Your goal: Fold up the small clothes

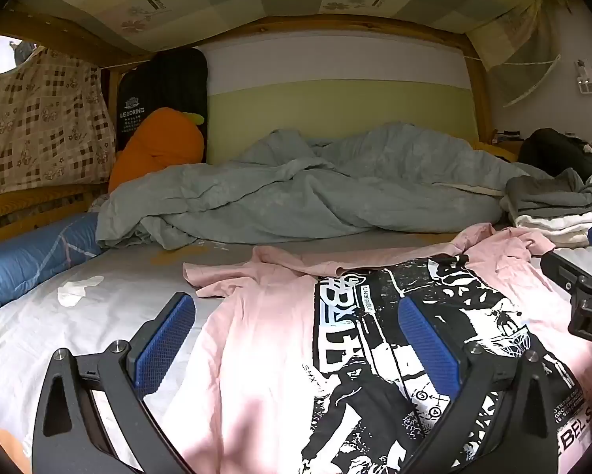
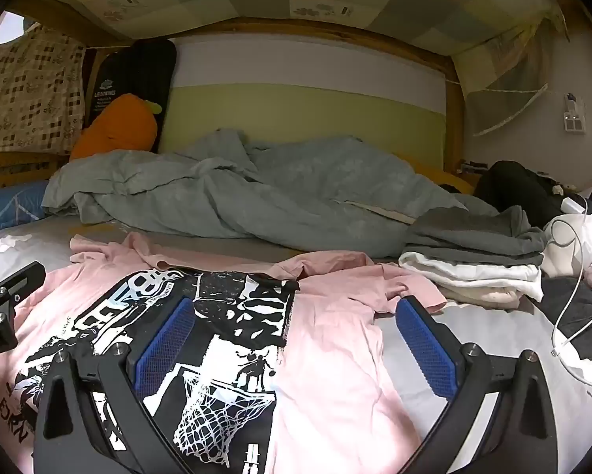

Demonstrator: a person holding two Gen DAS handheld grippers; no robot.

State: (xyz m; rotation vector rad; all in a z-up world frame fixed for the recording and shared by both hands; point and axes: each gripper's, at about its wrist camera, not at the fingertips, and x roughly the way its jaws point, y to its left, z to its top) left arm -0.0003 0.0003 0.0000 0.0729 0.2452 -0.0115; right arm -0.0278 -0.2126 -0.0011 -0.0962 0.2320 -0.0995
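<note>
A pink T-shirt (image 1: pixel 264 335) with a big black-and-white basketball print lies spread flat on the bed sheet (image 1: pixel 59 316), collar end away from me. My left gripper (image 1: pixel 296 316) hovers over its left half, jaws wide open, nothing between the blue pads. In the right wrist view the same T-shirt (image 2: pixel 327 335) fills the foreground. My right gripper (image 2: pixel 296 316) stands wide open above the shirt's right half, near the sleeve. Each gripper's black body shows at the edge of the other's view: the right gripper (image 1: pixel 580 296), the left gripper (image 2: pixel 3 308).
A rumpled grey-green duvet (image 2: pixel 232 197) lies across the far bed. Folded grey and white clothes (image 2: pixel 473 260) are stacked at the right, beside a white cable (image 2: pixel 568 316) and dark garments. An orange carrot plush (image 1: pixel 157 146) and a blue pillow (image 1: pixel 31 252) sit at the left.
</note>
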